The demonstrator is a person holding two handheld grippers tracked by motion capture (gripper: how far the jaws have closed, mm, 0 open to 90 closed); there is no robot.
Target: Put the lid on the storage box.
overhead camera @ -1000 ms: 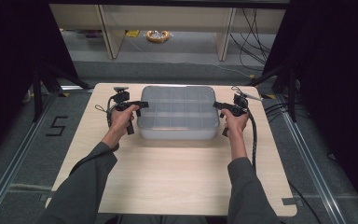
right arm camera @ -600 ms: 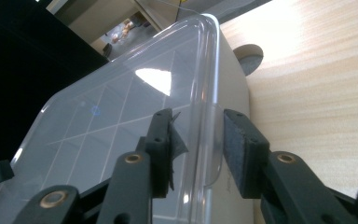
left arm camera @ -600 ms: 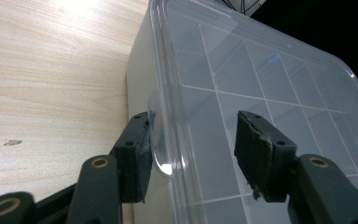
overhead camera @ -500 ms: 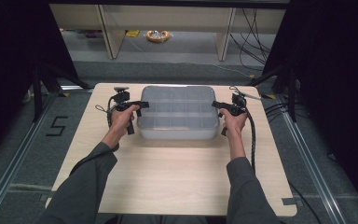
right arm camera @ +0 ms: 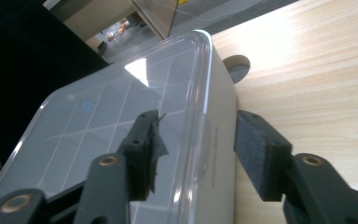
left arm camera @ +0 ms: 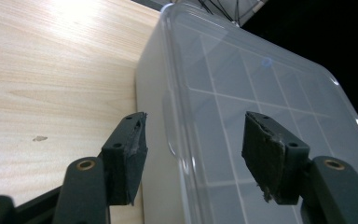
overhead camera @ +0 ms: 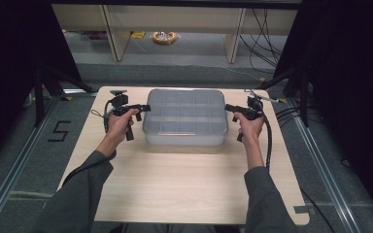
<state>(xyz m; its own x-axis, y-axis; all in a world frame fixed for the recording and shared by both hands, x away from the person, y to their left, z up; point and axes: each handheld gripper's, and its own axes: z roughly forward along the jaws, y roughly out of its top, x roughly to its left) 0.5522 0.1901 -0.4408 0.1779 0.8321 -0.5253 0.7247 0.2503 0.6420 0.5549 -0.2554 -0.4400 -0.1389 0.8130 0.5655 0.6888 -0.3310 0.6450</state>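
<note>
A clear plastic compartment box (overhead camera: pixel 184 116) with its lid on stands at the far middle of the wooden table (overhead camera: pixel 175 189). My left gripper (overhead camera: pixel 143 108) is at the box's left end, my right gripper (overhead camera: pixel 229 108) at its right end. In the left gripper view the left gripper (left arm camera: pixel 193 126) straddles the rim of the box (left arm camera: pixel 242 93). One pad is beside the wall and one over the lid, with gaps showing. The right gripper (right arm camera: pixel 196 126) straddles the opposite rim of the box (right arm camera: pixel 121 121) the same way. Both pairs of jaws have just been opening, and neither presses on the box.
Bare wood lies between the box and the table's near edge. A round dark spot (right arm camera: pixel 237 65) sits on the table by the box's far corner. Cables (overhead camera: pixel 272 141) trail off the right side. A floor mark "5" (overhead camera: pixel 58 131) lies to the left.
Both grippers' jaws have spread apart at the box's ends. The box and both hands have stayed where they were.
</note>
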